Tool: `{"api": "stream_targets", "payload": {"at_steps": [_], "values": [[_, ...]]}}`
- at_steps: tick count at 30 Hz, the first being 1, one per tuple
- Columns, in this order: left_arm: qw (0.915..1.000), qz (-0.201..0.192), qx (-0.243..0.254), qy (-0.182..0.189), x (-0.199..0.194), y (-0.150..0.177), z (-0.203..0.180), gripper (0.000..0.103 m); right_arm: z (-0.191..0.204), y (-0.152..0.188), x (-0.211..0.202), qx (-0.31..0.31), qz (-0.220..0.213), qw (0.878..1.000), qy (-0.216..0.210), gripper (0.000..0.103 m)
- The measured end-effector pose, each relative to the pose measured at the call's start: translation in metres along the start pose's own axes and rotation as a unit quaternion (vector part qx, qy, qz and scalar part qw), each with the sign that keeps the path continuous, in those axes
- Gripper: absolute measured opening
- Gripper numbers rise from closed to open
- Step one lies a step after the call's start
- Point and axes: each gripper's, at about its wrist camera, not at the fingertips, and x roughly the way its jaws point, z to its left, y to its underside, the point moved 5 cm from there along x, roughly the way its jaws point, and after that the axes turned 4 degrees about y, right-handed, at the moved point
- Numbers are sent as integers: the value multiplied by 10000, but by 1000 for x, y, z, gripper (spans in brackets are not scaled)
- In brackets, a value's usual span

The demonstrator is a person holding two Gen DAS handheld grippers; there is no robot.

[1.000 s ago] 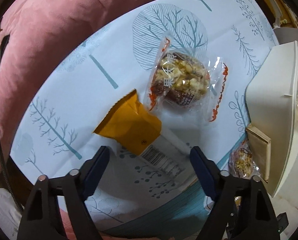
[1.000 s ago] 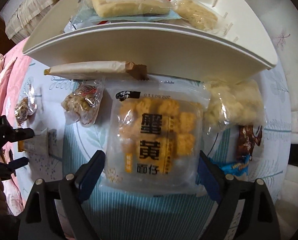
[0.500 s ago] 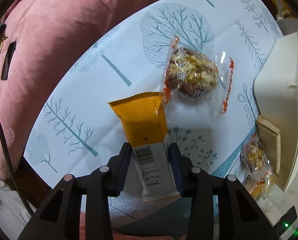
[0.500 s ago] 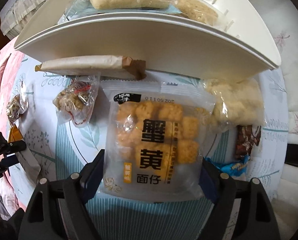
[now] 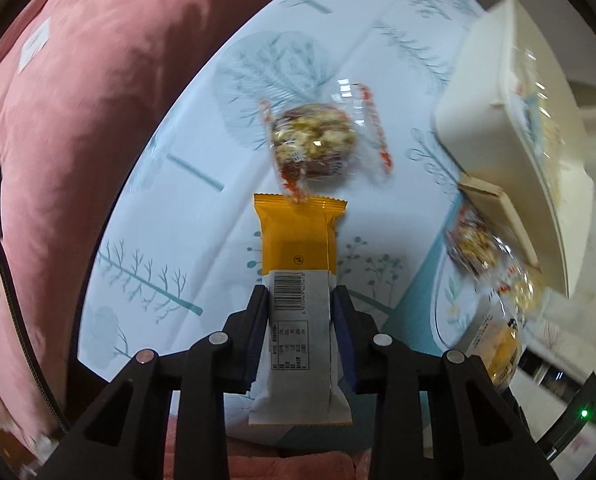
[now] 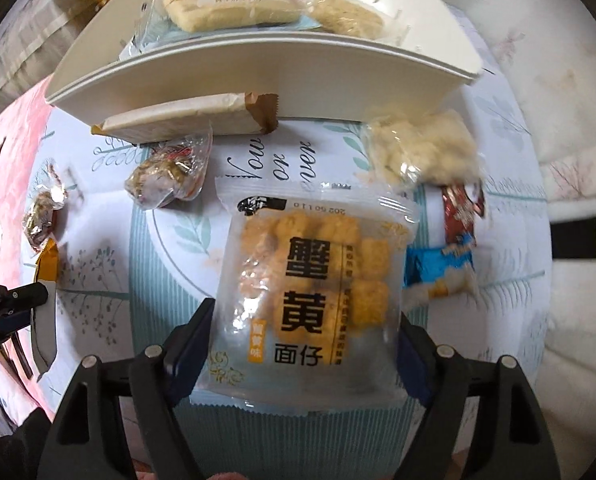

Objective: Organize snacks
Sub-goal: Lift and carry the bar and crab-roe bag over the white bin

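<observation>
the yellow and white snack bar (image 5: 298, 312) is held in the left gripper (image 5: 300, 332). the jaws are closing on its white end, and the pads (image 5: 257, 328) are pressed on both long sides. the bar's long side is lined up with the fingers, so the yellow end is pointed away from the tool, toward a clear nut snack (image 5: 314, 148) lying on the tree-print cloth (image 5: 169, 220). the white tray (image 5: 510, 128) is seen to the right of the bar, well apart from it, so a swing to that side is likely needed next

in the right view, the big crab-yellow snack bag (image 6: 314, 292) is held across its width by the right gripper (image 6: 306, 344). the jaws are set wide, because the bag is wide, and the edges of the bag are touched by both pads (image 6: 193, 336). the bag's long side is pointed up the picture, straight at the white tray (image 6: 257, 68), which is just ahead with two wrapped cakes (image 6: 233, 8) already inside. a brown paper bar (image 6: 189, 116) is seen lying against the tray's wall

the right hand is judged to be nearer the tray, with a short, straight path. the left hand is judged to have the longer, sideways one
</observation>
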Motion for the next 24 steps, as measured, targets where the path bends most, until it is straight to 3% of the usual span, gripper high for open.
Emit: {"api": "stream_targets", "payload": {"at_steps": [6, 12, 24], "values": [[9955, -204, 912, 163, -27, 4, -9, 31, -6, 16, -26, 163, -550, 9983, 52, 80], [9878, -319, 1509, 199, -46, 9, -37, 31, -9, 23, -53, 432, -1012, 9939, -86, 80], [9702, -567, 2316, 426, -88, 9, -119, 31, -48, -16, -105, 381, -1879, 9807, -385, 80]]}}
